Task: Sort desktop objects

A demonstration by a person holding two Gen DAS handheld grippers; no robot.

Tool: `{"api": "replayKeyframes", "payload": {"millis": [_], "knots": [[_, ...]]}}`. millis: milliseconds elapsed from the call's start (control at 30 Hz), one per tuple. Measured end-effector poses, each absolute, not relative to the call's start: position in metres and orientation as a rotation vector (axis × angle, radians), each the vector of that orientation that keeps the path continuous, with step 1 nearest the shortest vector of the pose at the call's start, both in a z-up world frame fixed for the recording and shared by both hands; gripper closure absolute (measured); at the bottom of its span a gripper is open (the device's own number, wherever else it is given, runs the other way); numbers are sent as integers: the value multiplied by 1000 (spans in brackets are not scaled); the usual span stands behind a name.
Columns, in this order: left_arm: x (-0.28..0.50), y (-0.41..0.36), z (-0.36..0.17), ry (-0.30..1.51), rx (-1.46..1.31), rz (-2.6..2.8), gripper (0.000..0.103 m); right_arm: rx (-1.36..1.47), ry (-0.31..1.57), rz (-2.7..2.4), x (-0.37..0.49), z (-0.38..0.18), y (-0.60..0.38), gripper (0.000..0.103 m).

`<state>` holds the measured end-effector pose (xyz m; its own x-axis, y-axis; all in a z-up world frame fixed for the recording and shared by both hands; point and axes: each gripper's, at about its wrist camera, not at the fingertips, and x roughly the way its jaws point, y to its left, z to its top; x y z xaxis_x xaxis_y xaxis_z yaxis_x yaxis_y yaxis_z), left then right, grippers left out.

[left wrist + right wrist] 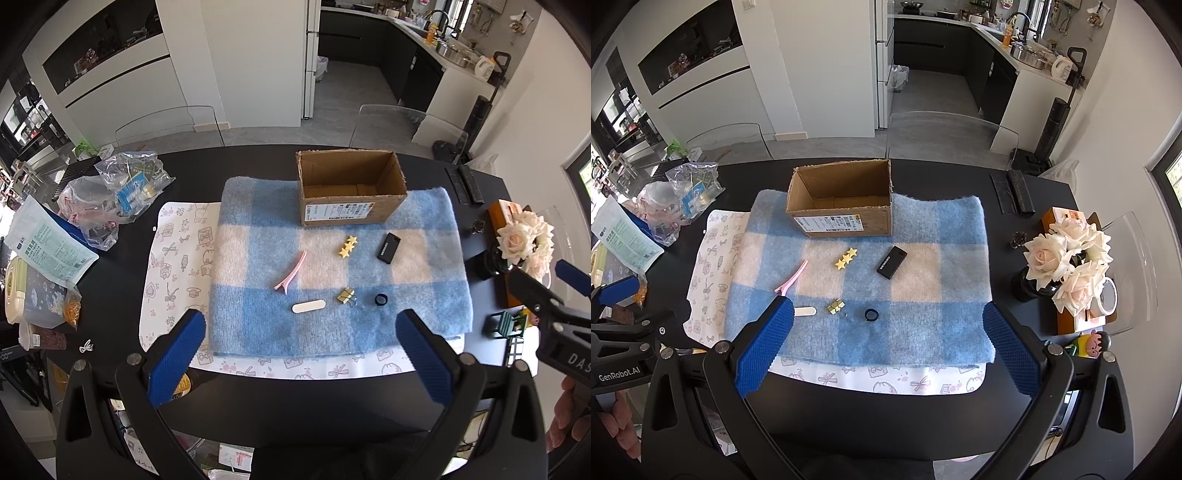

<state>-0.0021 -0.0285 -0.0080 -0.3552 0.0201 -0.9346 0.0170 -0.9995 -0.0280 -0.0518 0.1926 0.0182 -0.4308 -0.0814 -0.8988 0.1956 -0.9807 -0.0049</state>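
Cardboard box [351, 192] stands open-topped at the upper centre of the left view, on the far edge of the blue checked cloth [332, 325], and looks empty; I judge it is where the small things are meant to go. None of them is in it yet. They lie spread apart on the cloth in the middle of the frame, spaced so each can be picked singly: a pink hair clip [291, 275], a yellow star clip [348, 246], a black card-like device [388, 247], a white oval piece [308, 306], a small gold binder clip [345, 295] and a dark ring [380, 299].

My left tool [301, 354] hangs released at the lower centre, jaws wide apart and holding nothing, pointed at the cloth from the near edge of the bench [295, 398]. My right tool [888, 350] is likewise spread and empty, lower centre of its own view. Sorting seems barely begun; the white piece and binder clip lie nearest my left tool.
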Motion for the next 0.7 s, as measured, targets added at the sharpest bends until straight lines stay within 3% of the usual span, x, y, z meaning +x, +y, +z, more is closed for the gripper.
{"api": "replayKeyframes", "payload": {"millis": [467, 700], "knots": [[-10, -33, -13, -74, -1773, 2574, 0, 1575, 160, -2520, -54, 14, 190, 0], [-20, -38, -44, -105, -1787, 2572, 0, 1625, 155, -2495, -55, -11, 192, 0]]}}
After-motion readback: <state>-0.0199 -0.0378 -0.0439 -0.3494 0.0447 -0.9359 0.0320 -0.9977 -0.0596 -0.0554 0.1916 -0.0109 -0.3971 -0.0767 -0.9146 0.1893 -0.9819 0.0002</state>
